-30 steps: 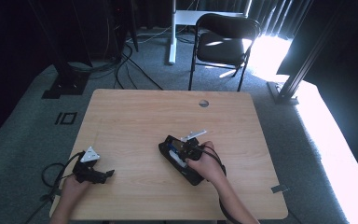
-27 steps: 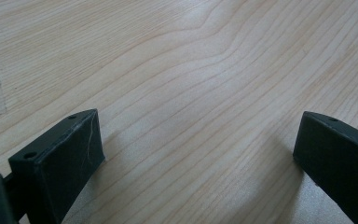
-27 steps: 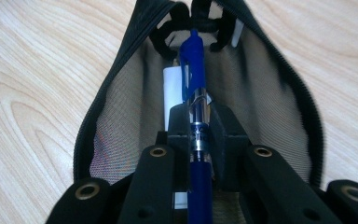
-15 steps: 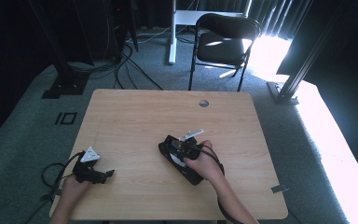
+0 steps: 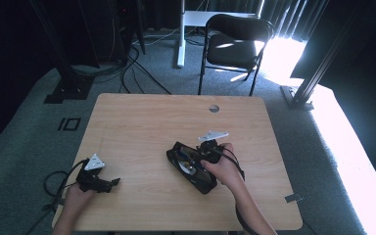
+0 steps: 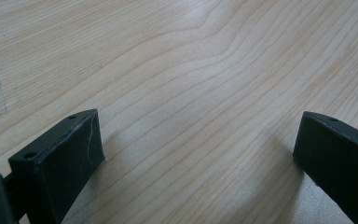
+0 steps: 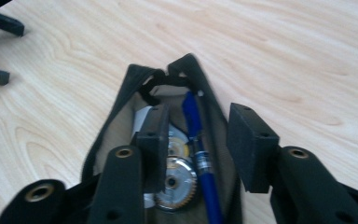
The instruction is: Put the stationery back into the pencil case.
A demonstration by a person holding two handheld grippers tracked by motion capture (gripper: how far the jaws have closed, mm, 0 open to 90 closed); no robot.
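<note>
With the right gripper [image 7: 193, 140] spread open inside a black pouch [image 7: 121, 112] holding a blue pen [image 7: 196, 135], its jaws could snag the fabric and spill it; the left gripper [image 6: 196, 149] rests released, near left.

- Table [image 5: 142, 122]: far half bare wood, free passage.
- Black pouch [image 5: 192, 166] lies right of centre, an obstacle.
- Open wood separates pouch from left gripper [image 5: 111, 182].

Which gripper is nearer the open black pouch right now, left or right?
Right. The right gripper sits directly over the black pouch, jaws apart around its opening above the blue pen. The left gripper rests on bare table, well off toward the person's left.
</note>
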